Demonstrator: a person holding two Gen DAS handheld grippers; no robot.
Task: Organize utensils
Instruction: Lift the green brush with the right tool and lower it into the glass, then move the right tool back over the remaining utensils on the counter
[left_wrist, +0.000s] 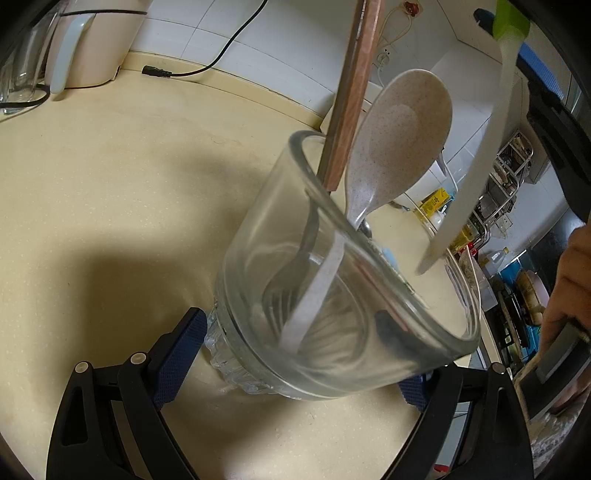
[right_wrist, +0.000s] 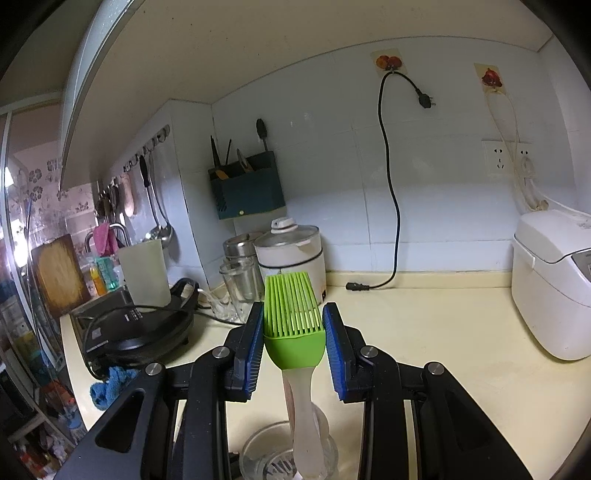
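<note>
The green silicone brush (right_wrist: 293, 332), light with a floppy head and slick pale handle, hangs handle-down over the glass jar (left_wrist: 332, 295), pinched at its stiffer collar by the right gripper (right_wrist: 293, 334). The left gripper (left_wrist: 295, 354) clasps the breakable jar on the surface (left_wrist: 110, 184).

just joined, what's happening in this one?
Utensil sorting on a kitchen counter. The left gripper holds a glass jar that already contains a fork, a speckled spoon and a wood-handled tool. The right gripper grips a green silicone brush by its head, handle hanging down over the jar's mouth; it isn't in yet.
</note>
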